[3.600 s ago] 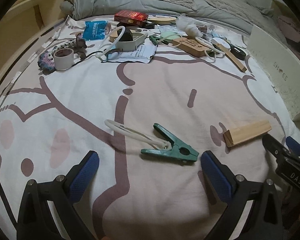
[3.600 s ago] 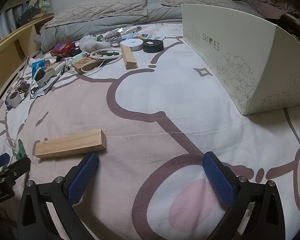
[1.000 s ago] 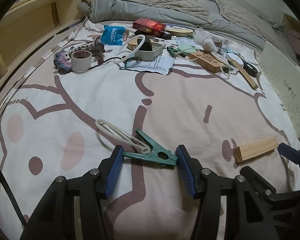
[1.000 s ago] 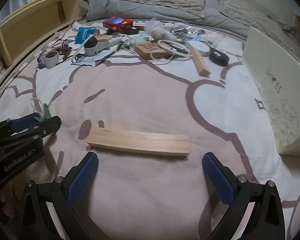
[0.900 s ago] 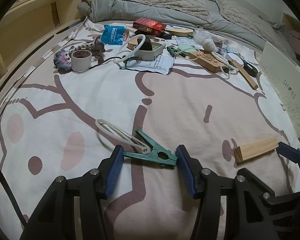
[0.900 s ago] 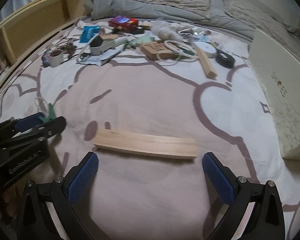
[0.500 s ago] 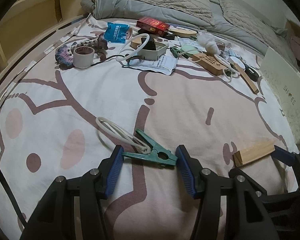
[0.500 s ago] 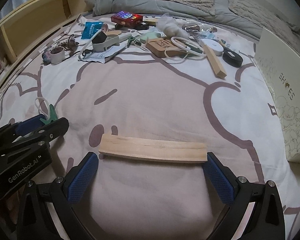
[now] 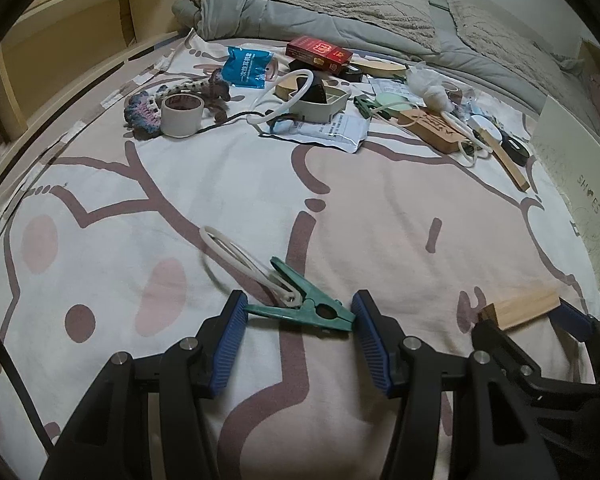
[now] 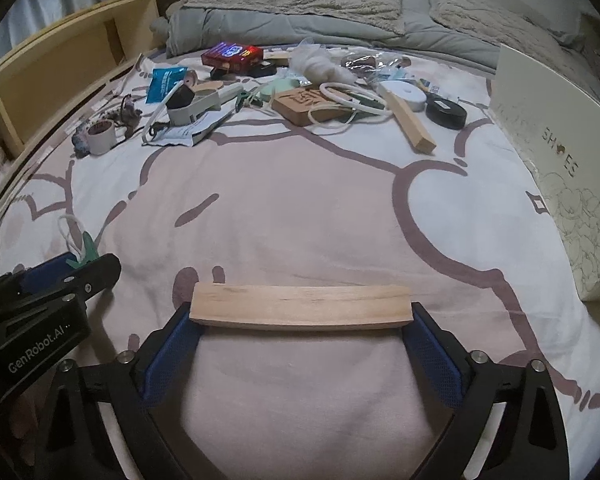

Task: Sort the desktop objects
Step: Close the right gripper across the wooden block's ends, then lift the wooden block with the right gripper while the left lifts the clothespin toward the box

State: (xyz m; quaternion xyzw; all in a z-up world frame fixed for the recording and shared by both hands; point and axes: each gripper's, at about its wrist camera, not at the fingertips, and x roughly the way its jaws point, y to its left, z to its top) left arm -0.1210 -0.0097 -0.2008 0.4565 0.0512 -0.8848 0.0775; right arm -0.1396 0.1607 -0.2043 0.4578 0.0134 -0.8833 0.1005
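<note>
The green clip (image 9: 300,309), a white loop (image 9: 236,258) caught in its mouth, lies low in the left wrist frame with its long axis running left to right, pinched end to end between the left gripper's (image 9: 298,332) blue fingers (image 9: 230,336). Low in the right wrist frame, the wooden block (image 10: 300,306) also lies crosswise, its two ends pressed by the right gripper's (image 10: 300,344) fingers (image 10: 428,354). Both rest on the patterned bedsheet (image 10: 300,200); each hand holds its own item, so lifting looks next. The white shoe box (image 10: 560,168) stands at the right edge, nearer the right hand, and the remaining clutter (image 10: 300,92) sits in the upper frame.
</note>
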